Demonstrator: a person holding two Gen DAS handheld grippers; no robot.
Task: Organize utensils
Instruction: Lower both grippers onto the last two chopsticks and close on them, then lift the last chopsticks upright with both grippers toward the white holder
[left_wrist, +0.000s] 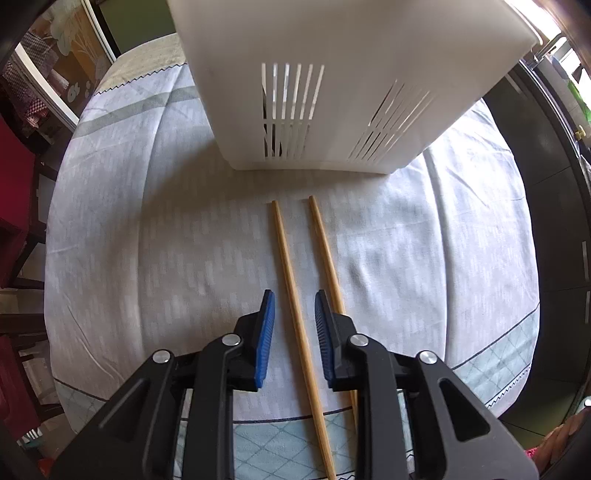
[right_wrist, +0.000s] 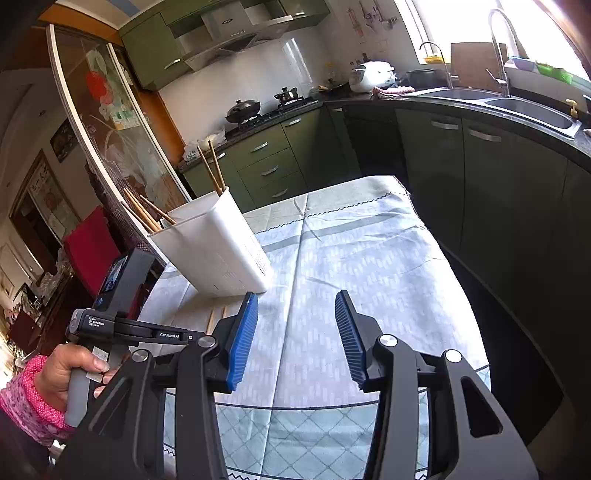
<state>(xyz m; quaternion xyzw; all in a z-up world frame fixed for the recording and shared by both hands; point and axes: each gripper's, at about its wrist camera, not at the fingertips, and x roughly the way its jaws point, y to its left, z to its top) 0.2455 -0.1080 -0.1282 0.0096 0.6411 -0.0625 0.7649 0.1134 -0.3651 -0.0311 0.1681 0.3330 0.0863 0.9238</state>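
My left tool (left_wrist: 294, 301) points down at the bench (left_wrist: 147, 240), its blue pads apart and gripping nothing. One chopstick (left_wrist: 291, 295) lies on the cloth between the pads, touching neither. A second chopstick (left_wrist: 327, 254) lies just beside it, passing under the right pad. Both point toward the white holder (left_wrist: 332, 74), which stands close ahead of their tips. My right tool (right_wrist: 297, 306) hangs released over bare cloth (right_wrist: 351, 251), nothing between its pads. From there I see more chopsticks (right_wrist: 212, 168) standing in the holder (right_wrist: 218, 251).
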